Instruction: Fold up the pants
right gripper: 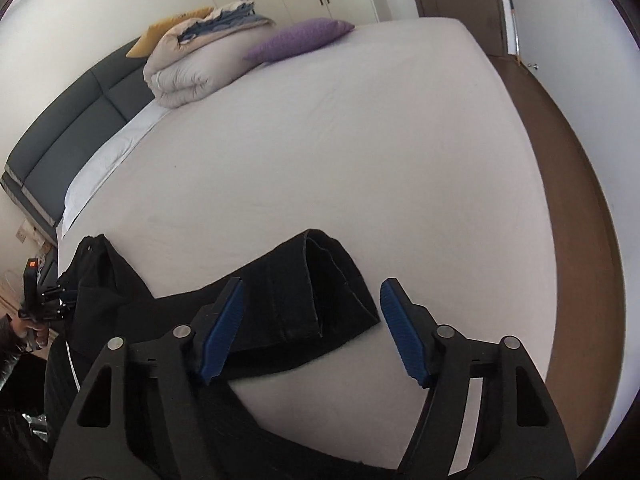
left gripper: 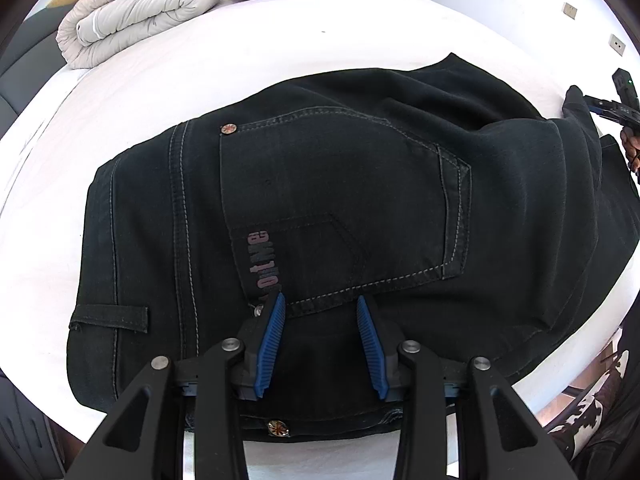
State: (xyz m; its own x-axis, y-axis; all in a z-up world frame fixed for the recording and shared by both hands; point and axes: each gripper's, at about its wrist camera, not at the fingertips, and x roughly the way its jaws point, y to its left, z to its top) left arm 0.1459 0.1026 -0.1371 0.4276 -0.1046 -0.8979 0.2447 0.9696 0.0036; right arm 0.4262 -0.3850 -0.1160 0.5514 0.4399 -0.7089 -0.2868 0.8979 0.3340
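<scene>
Pants [left gripper: 360, 184] black, on white bed [right gripper: 360, 140] | left gripper [left gripper: 322, 304] jaws apart over back pocket | right gripper [right gripper: 312, 292] jaws apart over leg hem, not gripping

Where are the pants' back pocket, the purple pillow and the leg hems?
back pocket [left gripper: 340, 200], left wrist view, pocket's middle.
purple pillow [right gripper: 300, 38], right wrist view, pillow's middle.
leg hems [right gripper: 340, 284], right wrist view, the leg end.
</scene>
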